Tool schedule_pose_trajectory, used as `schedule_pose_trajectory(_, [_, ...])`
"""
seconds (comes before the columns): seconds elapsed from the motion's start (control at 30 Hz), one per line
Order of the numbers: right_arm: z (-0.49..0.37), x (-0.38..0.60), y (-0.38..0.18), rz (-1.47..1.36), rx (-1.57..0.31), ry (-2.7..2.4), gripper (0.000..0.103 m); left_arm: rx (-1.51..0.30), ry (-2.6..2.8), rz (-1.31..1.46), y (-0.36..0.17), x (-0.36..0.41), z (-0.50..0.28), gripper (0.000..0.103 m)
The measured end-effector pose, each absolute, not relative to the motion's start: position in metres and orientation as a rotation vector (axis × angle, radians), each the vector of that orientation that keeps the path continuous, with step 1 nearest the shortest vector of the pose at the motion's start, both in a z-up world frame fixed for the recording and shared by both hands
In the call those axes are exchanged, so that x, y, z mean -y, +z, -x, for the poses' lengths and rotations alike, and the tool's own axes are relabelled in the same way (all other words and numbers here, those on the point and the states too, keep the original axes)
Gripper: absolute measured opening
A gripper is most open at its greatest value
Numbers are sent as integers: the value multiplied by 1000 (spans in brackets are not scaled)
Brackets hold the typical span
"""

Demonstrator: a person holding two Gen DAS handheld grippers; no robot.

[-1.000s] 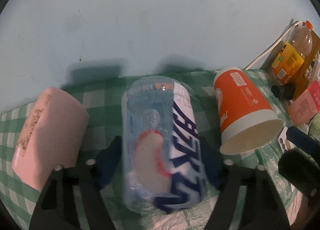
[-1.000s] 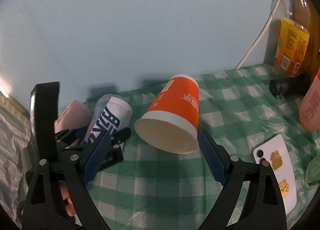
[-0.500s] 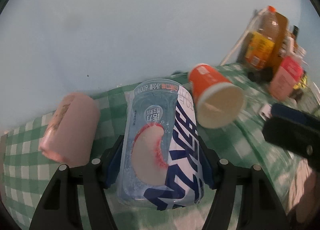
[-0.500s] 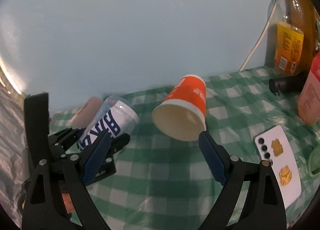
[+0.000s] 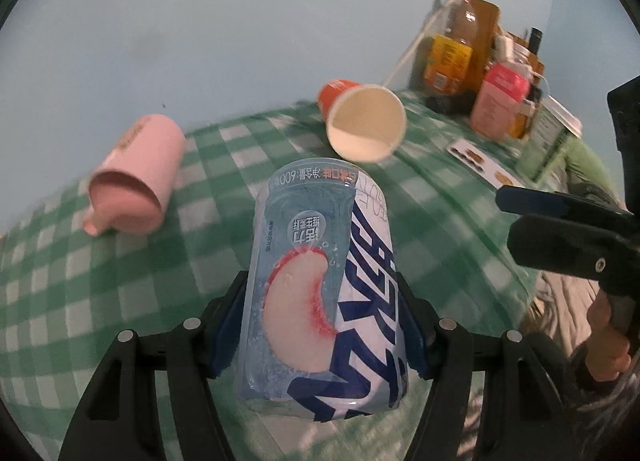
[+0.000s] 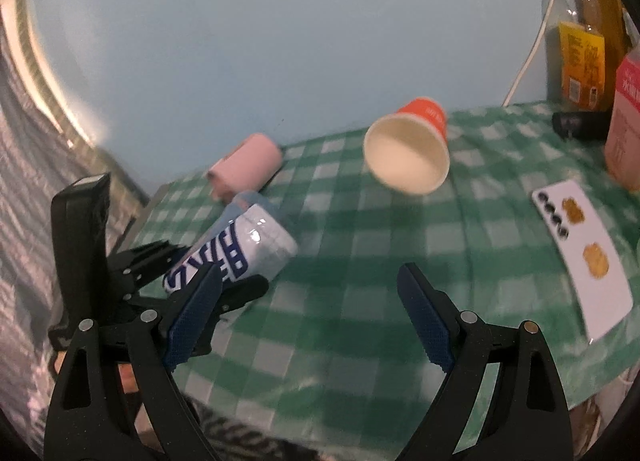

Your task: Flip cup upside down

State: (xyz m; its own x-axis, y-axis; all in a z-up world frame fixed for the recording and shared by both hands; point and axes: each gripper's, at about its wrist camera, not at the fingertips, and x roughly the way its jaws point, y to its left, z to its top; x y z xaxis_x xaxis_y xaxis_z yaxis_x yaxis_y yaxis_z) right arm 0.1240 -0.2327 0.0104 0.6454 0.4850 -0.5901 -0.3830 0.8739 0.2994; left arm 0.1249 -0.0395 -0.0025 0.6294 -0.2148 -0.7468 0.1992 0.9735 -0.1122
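My left gripper (image 5: 320, 325) is shut on a clear plastic cup with a blue and white peach label (image 5: 320, 289) and holds it tilted above the green checked tablecloth (image 5: 100, 281). The cup also shows in the right wrist view (image 6: 240, 245), held by the left gripper (image 6: 192, 265). My right gripper (image 6: 308, 317) is open and empty, near the table's front edge. An orange paper cup (image 6: 408, 149) lies on its side, mouth toward me; it also shows in the left wrist view (image 5: 364, 125). A pink mug (image 5: 136, 177) lies on its side at the left.
A white phone (image 6: 584, 257) lies at the right. An orange-capped drink bottle (image 6: 576, 33), a pink carton (image 6: 624, 121) and a black object (image 6: 580, 125) stand at the back right by a white cable (image 6: 528, 57). The blue wall is behind.
My left gripper has lifted the plastic cup off the table and drawn it back. My right gripper has pulled back from the orange cup, which lies farther off.
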Motion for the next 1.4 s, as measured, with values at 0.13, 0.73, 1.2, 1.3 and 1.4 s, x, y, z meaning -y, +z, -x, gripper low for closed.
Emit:
schedule_pose_trajectory(0.13, [-112,233,3,-142,-721,504,89,-861,-263,5,-7,48,-114,68])
schedule_pose_trajectory(0.73, [-111,230,-5,-141,-740,514,89,-770,-160,-147,0,64,-96,91])
schedule_pose_trajectory(1.2, [-82,226,-2,-147,-678,520,89,-560,-84,-98,27,40,-40,102])
schedule_pose_trajectory(1.3, [-79,227,-4,-160,-685,521,89,-527,-66,-66,25,34,-27,102])
schedule_pose_trajectory(1.4, [-75,229,-7,-181,-684,518,89,-497,-61,-40,23,31,-15,102])
